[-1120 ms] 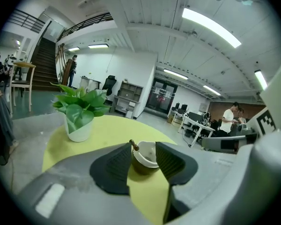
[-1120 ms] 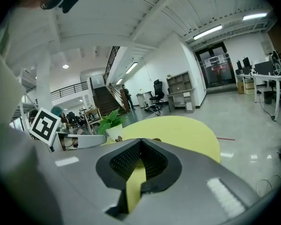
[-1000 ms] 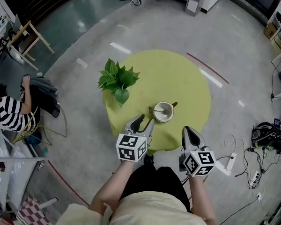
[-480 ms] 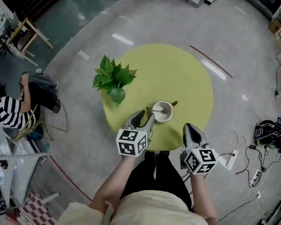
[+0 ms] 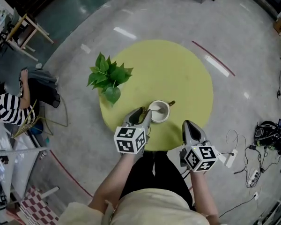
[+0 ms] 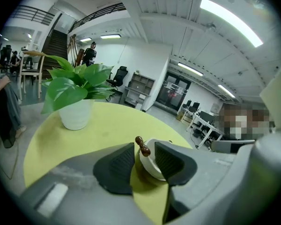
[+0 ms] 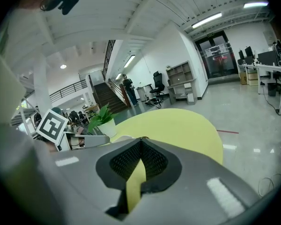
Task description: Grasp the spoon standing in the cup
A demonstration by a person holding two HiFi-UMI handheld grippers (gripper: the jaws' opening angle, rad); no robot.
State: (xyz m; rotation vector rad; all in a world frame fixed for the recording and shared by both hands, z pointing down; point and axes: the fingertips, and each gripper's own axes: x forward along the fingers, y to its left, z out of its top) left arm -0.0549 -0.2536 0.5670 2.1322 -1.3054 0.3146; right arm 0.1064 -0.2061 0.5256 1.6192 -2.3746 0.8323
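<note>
The spoon (image 6: 141,146) stands in the white cup (image 5: 158,111), its brown knobbed handle leaning over the rim at 8 o'clock. The cup sits at the 6 o'clock edge of the round yellow bench (image 5: 178,69). The left gripper (image 6: 144,154) is closing, with the handle between its jaws but not yet pinched. At 4 o'clock from the cup, the right gripper (image 7: 141,144) is closed and empty. A potted plant (image 5: 107,76) stands at 10 o'clock.
</note>
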